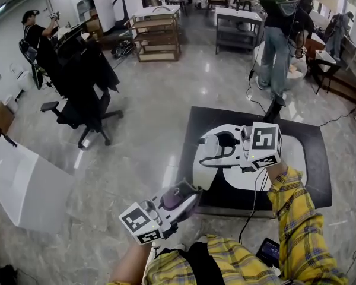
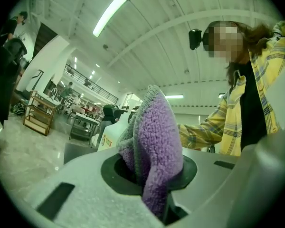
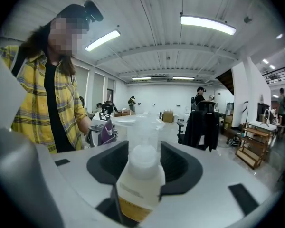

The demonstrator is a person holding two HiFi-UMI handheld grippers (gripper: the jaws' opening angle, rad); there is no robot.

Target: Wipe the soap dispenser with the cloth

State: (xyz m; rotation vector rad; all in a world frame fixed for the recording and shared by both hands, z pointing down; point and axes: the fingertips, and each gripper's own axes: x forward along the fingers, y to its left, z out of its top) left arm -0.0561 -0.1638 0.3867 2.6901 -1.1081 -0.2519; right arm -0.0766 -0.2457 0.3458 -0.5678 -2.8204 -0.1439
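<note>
While the left gripper (image 1: 188, 197) pinches the purple cloth (image 2: 154, 141) in mid-air | right gripper (image 1: 216, 149) clamps the soap dispenser (image 3: 140, 175) by its body, label (image 3: 132, 208) cut off, pump head (image 3: 138, 127) a pale blur | black table (image 1: 311, 144) below | glossy grey floor (image 1: 160, 111), office chair (image 1: 83, 94), shelving (image 1: 157, 37) beyond.

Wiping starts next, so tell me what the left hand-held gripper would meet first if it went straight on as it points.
Probably the soap dispenser held in the right hand-held gripper: its white body shows just left of the purple cloth that the left hand-held gripper clamps. Depth is unclear.
</note>
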